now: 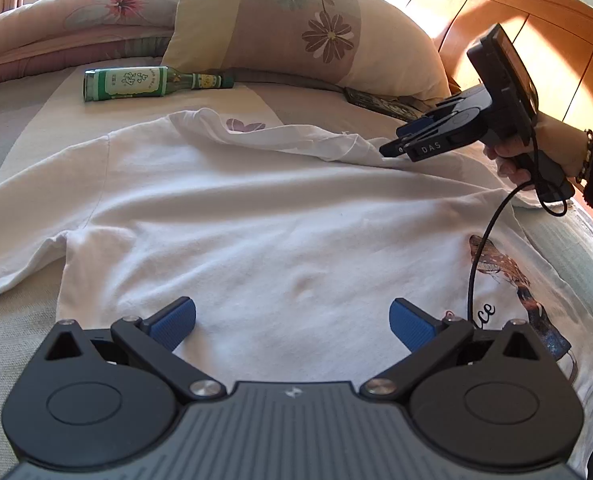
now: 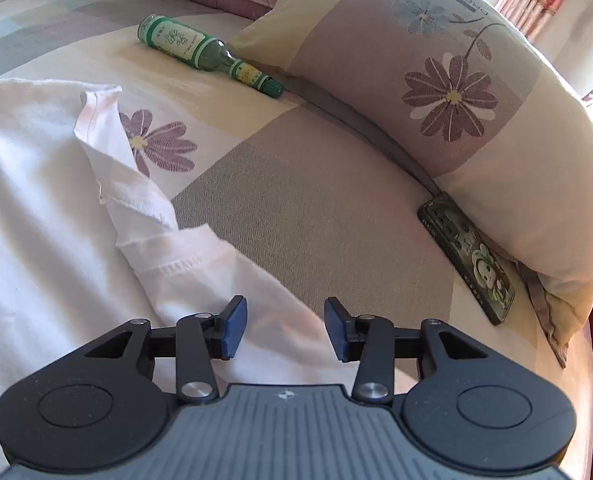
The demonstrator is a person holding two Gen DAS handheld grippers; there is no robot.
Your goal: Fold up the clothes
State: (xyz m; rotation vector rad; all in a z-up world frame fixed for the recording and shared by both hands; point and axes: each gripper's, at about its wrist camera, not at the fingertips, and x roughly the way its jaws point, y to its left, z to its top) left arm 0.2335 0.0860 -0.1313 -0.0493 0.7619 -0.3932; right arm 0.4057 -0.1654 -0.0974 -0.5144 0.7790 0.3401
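- Left wrist view: the left gripper [image 1: 292, 322] hangs over a white T-shirt [image 1: 256, 208] spread on the bed [image 1: 12, 128]; its blue pads [image 1: 176, 322] stand wide apart with nothing between them, only cloth below.
- A printed figure [image 1: 512, 276] shows on the shirt at about 3 o'clock from those pads.
- At 1 o'clock, a hand [image 1: 536, 152] holds the right gripper [image 1: 396, 146] with its tip at the shirt's rumpled far edge; a black cable [image 1: 484, 248] trails from it across the cloth.
- Right wrist view: the right gripper's pads [image 2: 234, 328] are partly open, gripping nothing; a fold of shirt [image 2: 168, 264] lies beneath them.
- A green bottle [image 2: 200, 50] lies on its side at 11 o'clock, a phone [image 2: 472, 256] at 3 o'clock against the flowered pillow [image 2: 456, 92].
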